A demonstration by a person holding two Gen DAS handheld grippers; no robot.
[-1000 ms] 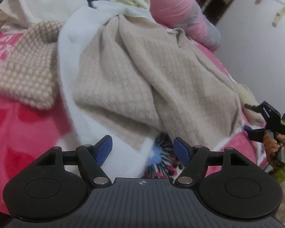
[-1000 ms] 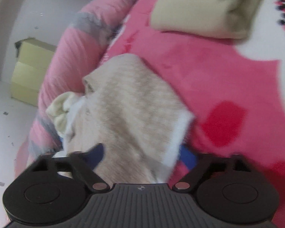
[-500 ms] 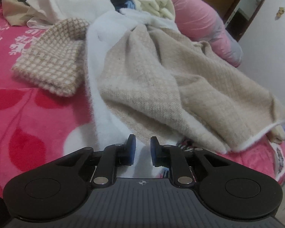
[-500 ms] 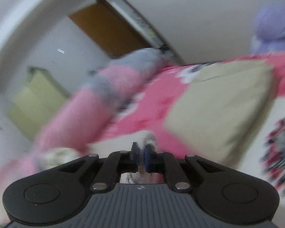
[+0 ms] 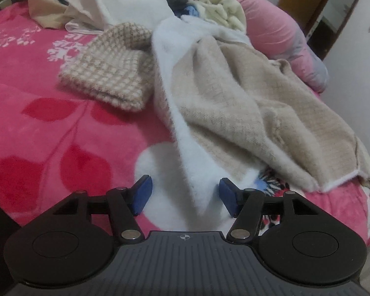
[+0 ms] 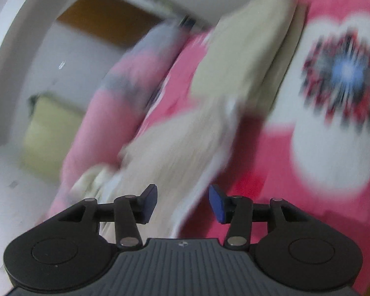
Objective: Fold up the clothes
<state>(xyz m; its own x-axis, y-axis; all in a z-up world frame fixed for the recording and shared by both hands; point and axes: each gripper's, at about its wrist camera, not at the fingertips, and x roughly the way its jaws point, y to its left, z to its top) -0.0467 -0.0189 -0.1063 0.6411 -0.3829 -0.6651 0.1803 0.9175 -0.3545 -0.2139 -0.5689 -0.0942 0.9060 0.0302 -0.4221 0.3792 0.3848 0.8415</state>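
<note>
Left gripper (image 5: 183,196) apart over beige garment (image 5: 246,113) | checked knit (image 5: 111,66) beside

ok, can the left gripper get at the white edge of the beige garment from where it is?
Probably yes. The left gripper is open, having just widened, and the white edge of the beige garment lies between its pads, unpinched. Nothing blocks it.
</note>
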